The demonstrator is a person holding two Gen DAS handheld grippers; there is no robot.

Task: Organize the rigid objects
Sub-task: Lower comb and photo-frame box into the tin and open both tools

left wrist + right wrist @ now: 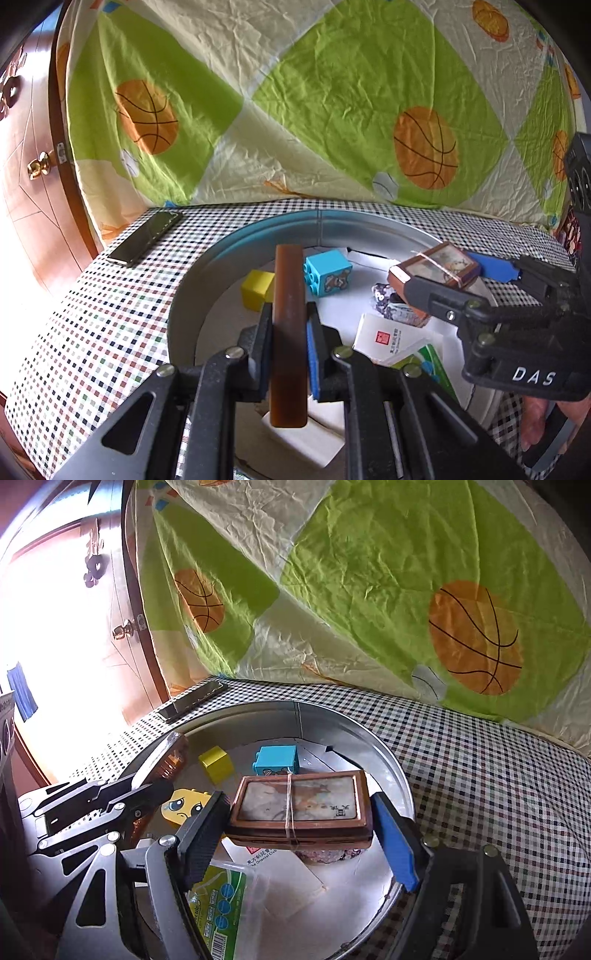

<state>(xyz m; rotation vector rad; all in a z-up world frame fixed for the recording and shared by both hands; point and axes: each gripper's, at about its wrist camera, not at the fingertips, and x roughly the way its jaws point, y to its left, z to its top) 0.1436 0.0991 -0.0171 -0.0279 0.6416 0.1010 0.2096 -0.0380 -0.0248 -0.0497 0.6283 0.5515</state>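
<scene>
Left gripper (288,325) is pinching a brown bar (289,332) upright over the round metal tray (207,277), jaws pressed tight on it. Right gripper (299,812) is gripping a brown box (301,806) w/ a rubber band round it, pads on both ends, held level above the tray's middle. Yellow block (256,290) & blue block (327,273) are sitting at the tray's far side, just apart. A phone (146,238) is lying far left on the checked cloth (110,314), outside the tray.

Colours you're looking at right now

You're seeing a brown bar (289,332), blue block (328,272), yellow block (256,290), checkered tablecloth (110,314), and green-cream basketball-print sheet (332,92).
</scene>
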